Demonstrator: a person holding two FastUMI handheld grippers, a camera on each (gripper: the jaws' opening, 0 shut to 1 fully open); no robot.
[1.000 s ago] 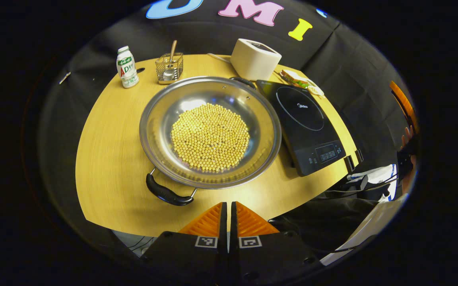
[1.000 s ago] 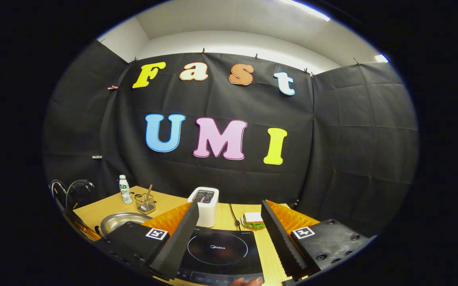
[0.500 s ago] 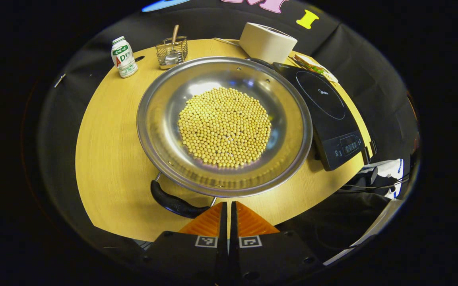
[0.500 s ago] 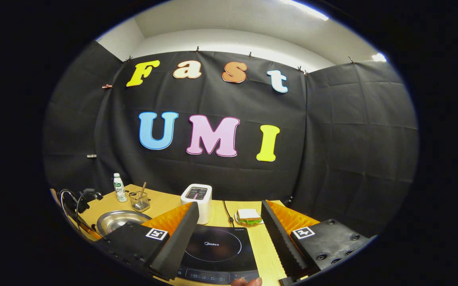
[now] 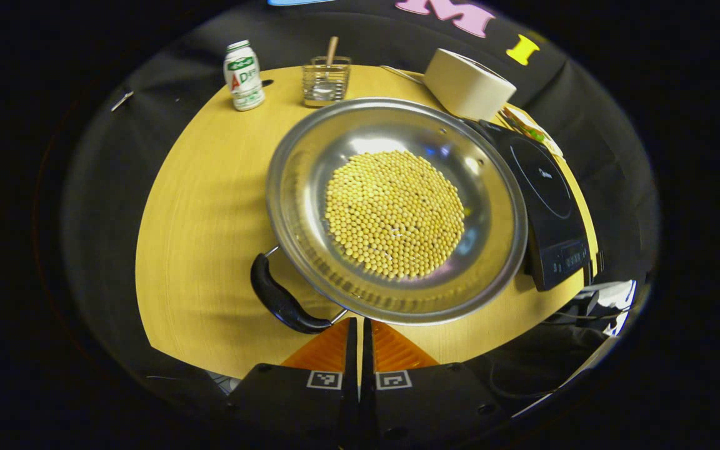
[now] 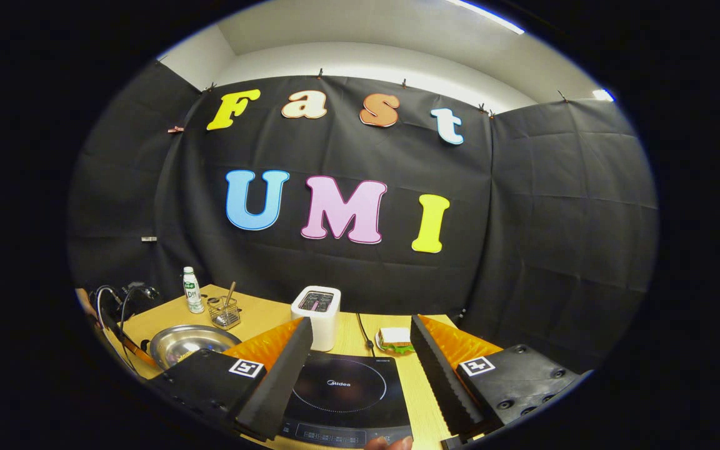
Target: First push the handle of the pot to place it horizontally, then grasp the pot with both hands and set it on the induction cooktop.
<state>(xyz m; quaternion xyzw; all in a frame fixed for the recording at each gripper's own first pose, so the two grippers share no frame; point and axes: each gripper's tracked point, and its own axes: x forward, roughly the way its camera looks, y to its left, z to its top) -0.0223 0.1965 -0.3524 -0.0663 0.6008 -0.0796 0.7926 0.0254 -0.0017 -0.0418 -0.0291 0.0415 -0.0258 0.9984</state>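
A wide steel pot (image 5: 397, 125) of yellow beans sits on the wooden table (image 5: 210, 206). Its black near handle (image 5: 282, 300) curves at the lower left of the rim. My left gripper (image 5: 359, 324) is shut with nothing held, its tips right beside that handle's near end; whether they touch it I cannot tell. The black induction cooktop (image 5: 547, 200) lies just right of the pot. In the right gripper view, my right gripper (image 6: 360, 325) hangs open above the cooktop (image 6: 341, 387), and the pot (image 6: 188, 342) lies to its left.
A white toaster (image 5: 466, 84), a sandwich (image 5: 532, 128), a wire basket with a spoon (image 5: 325, 81) and a small bottle (image 5: 244, 75) line the table's far side. A fingertip (image 6: 388, 442) shows at the cooktop's near edge. Cables hang off the table's right corner.
My left gripper has dropped in toward the pot, and its shut tips now sit by the near handle's end. The right gripper has barely shifted and stays open.
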